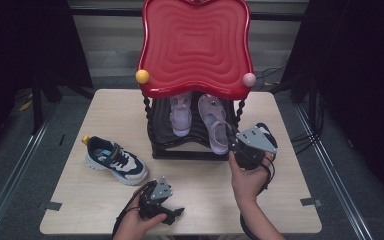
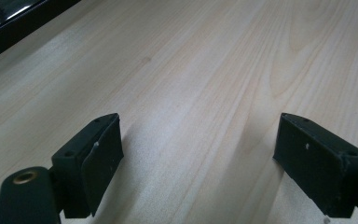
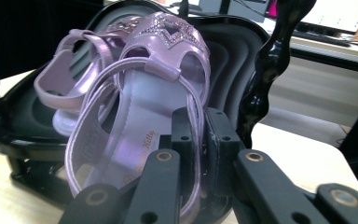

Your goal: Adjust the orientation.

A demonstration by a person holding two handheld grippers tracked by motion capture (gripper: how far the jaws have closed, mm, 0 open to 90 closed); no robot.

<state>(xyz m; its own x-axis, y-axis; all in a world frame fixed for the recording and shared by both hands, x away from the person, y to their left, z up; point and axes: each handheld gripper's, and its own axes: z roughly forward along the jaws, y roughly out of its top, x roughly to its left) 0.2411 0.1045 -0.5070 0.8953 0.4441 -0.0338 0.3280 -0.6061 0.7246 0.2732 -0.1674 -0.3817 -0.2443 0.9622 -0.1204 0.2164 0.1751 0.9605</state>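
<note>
Gripper-held purple sandal lengthwise on rack, toe inward.

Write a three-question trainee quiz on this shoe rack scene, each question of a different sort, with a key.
1. True or false: the right gripper is shut on the heel strap of a purple sandal.
2. Multiple choice: the left gripper is A) shut on the sneaker, B) open over the bare table, C) resting on the rack's red top shelf.
3. Fill in: the blue and white sneaker stands on the table, to the ___ of the rack in the high view.

Key
1. True.
2. B.
3. Left.
</note>
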